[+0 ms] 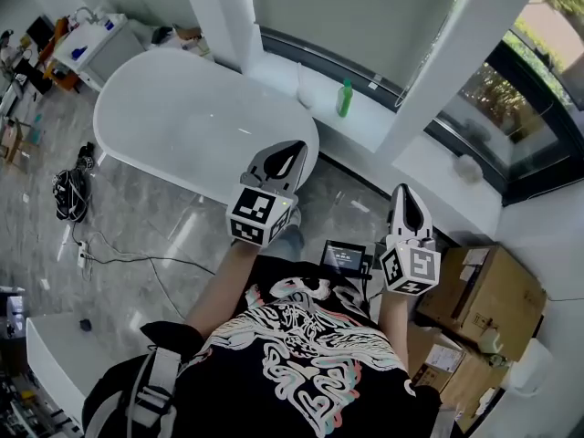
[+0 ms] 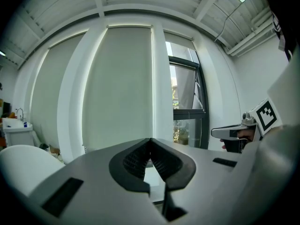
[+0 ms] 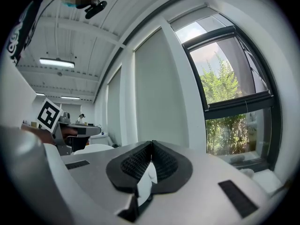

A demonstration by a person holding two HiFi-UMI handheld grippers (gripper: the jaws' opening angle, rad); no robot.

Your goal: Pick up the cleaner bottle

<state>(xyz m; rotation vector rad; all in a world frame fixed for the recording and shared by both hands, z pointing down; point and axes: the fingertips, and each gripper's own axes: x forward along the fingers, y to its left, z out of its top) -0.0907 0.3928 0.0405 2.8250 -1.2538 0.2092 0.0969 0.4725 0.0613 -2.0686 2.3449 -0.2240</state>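
- The cleaner bottle (image 1: pixel 344 99) was 1 small, slim bottle with a green body and a paler top, and it showed only in the head view.
- It stood upright and free, at rest on its base.
- It rested on the white ledge (image 1: pixel 372 121) that ran along the foot of the window wall.
- It lay beyond the far rim of the white oval table (image 1: pixel 173 117), apart from it, and to the left of the white column (image 1: pixel 438 71).
- Any label or print on it was too small to tell.
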